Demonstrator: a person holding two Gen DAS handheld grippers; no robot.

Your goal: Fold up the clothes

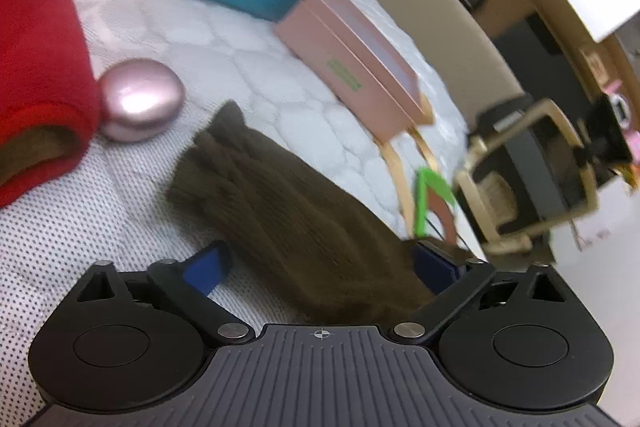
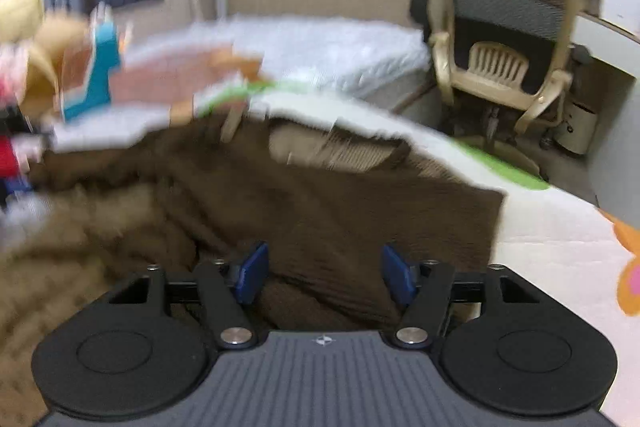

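Lying spread: one brown sweater (image 2: 320, 195)

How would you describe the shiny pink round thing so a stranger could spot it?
On the white quilted mattress, look beside the red garment. The glossy pink oval case lies against its cuff, the only smooth, metallic-looking object there, unlike the boxy containers farther back.
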